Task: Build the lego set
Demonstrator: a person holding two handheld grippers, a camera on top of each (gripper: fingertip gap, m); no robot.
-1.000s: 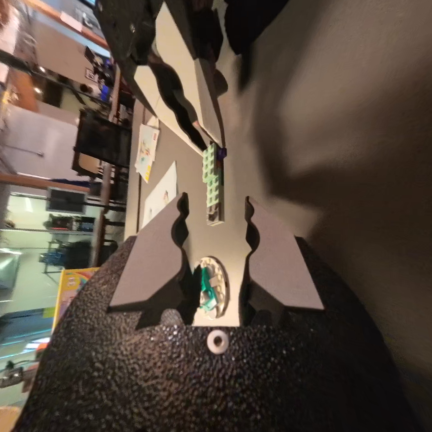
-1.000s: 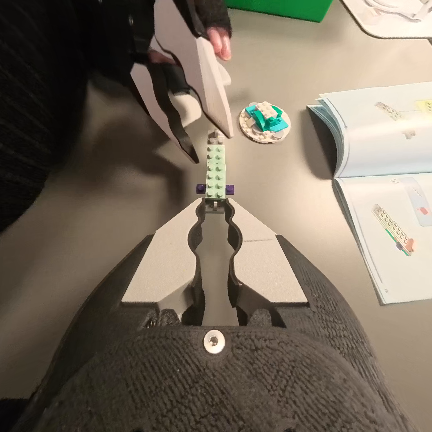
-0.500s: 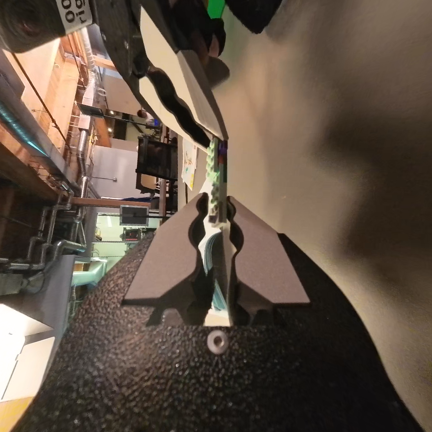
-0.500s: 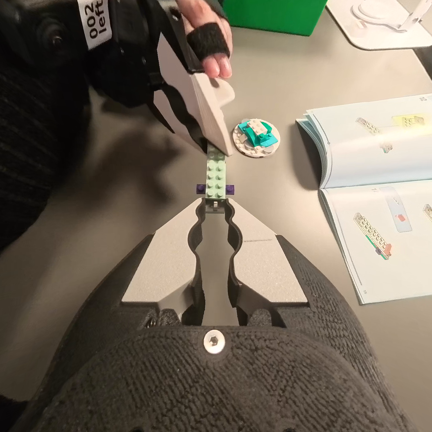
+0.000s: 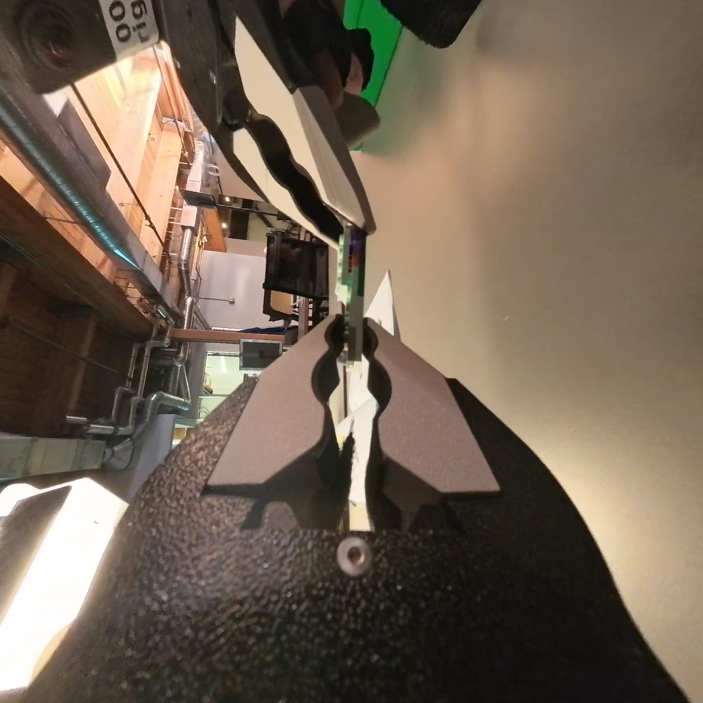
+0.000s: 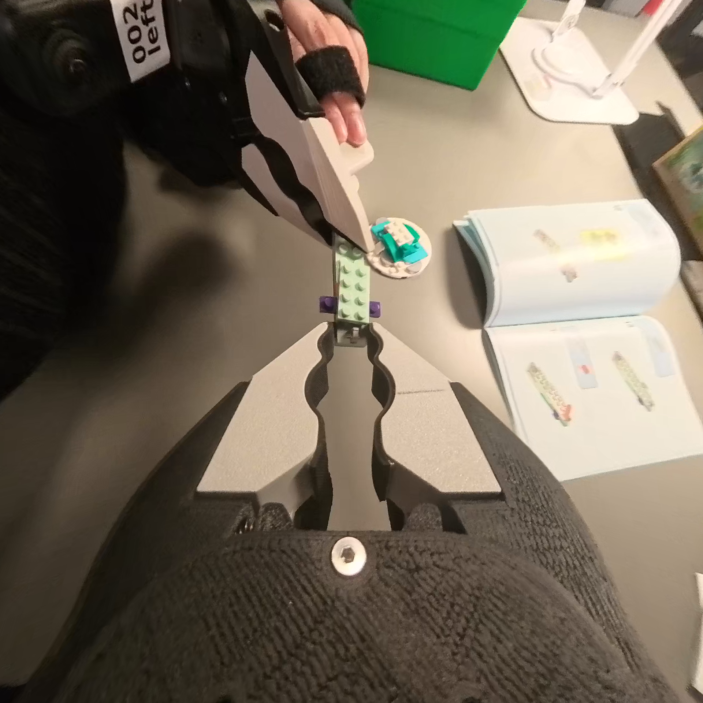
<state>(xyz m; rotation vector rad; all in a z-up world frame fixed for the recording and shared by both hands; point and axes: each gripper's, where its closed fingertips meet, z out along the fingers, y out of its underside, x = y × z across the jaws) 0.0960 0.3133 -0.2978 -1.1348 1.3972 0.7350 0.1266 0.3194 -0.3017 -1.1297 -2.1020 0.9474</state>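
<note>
Right gripper: the grey two-finger right gripper (image 6: 350, 331) fills the lower centre of the right wrist view, its tips clamped on the near, dark grey end of the long pale green studded lego strip (image 6: 353, 286).
Lego strip: it runs from the frame's centre upward, lifted off the table, with small purple pieces (image 6: 327, 303) sticking out on both sides just above the right gripper's tips.
Left gripper: the grey two-finger left gripper (image 6: 344, 239) comes down from the upper left of the right wrist view and is closed on the strip's far end; in the left wrist view its tips (image 5: 353, 334) pinch the strip (image 5: 352, 285) edge-on at centre frame, with the right gripper (image 5: 352, 228) gripping the other end above.
Hand: a bare hand with a black finger strap (image 6: 334, 68) holds the left gripper at top centre.
Round build: a white round lego plate carrying teal and white bricks (image 6: 399, 247) lies on the grey table (image 6: 152, 342), just right of the strip's far end.
Booklet: an open pale blue instruction booklet (image 6: 593, 334) lies at the right.
Far edge: a green box (image 6: 430, 34) stands at top centre, a white flat stand base (image 6: 563, 80) at upper right.
</note>
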